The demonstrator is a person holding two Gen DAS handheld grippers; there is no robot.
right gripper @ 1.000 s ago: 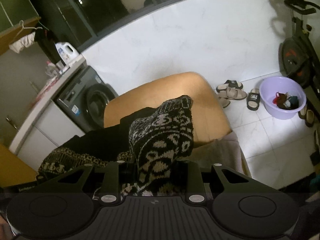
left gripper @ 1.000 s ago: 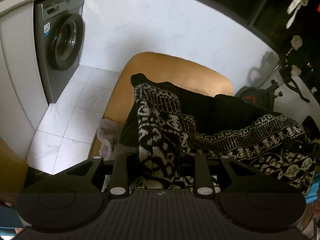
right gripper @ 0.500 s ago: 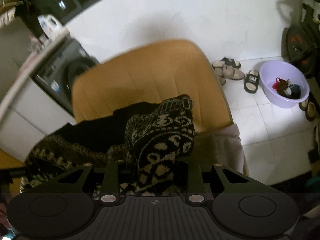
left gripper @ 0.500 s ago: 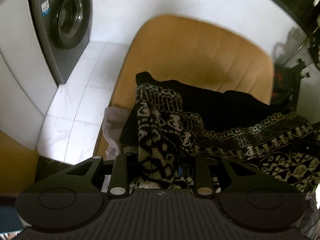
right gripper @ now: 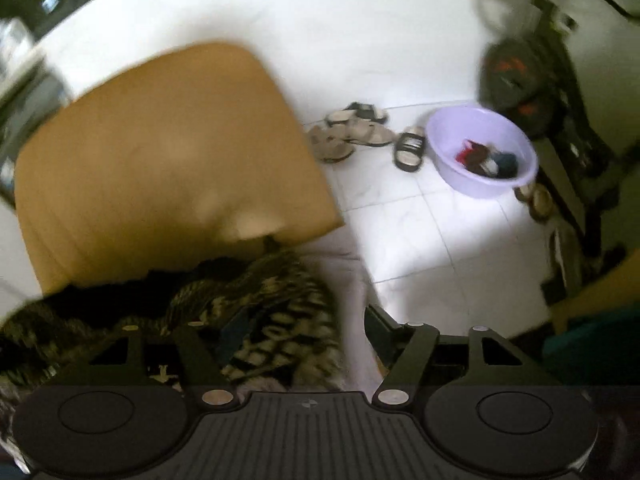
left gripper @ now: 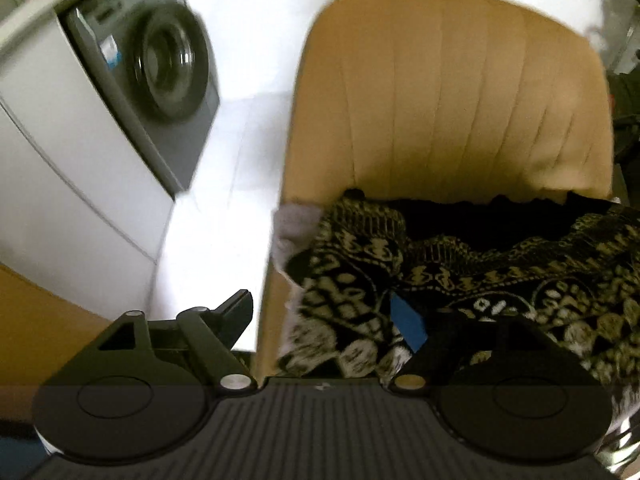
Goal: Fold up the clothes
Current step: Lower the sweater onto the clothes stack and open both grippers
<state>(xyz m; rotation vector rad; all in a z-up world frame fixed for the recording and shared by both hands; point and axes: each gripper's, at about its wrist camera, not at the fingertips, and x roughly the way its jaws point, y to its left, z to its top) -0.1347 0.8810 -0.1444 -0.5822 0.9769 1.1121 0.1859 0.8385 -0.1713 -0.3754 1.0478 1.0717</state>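
A black-and-cream patterned knit sweater [left gripper: 460,276] lies bunched on the seat of a tan padded chair [left gripper: 452,96], on top of a grey cloth [left gripper: 294,226]. My left gripper [left gripper: 332,312] is open, its fingers spread wide around the sweater's left fold. In the right wrist view the sweater [right gripper: 276,320] lies between the spread fingers of my right gripper [right gripper: 304,328], which is open too. The grey cloth [right gripper: 352,288] shows under the sweater's right edge. Both views are blurred.
A grey washing machine [left gripper: 160,76] stands at the left by white cabinets. On the white tiled floor at the right are sandals [right gripper: 356,132], a lilac basin [right gripper: 480,152] with small garments, and an exercise bike [right gripper: 540,92].
Both grippers have opened and let go of the sweater folds. Both have dropped lower toward the chair seat, and the sweater now lies on the seat.
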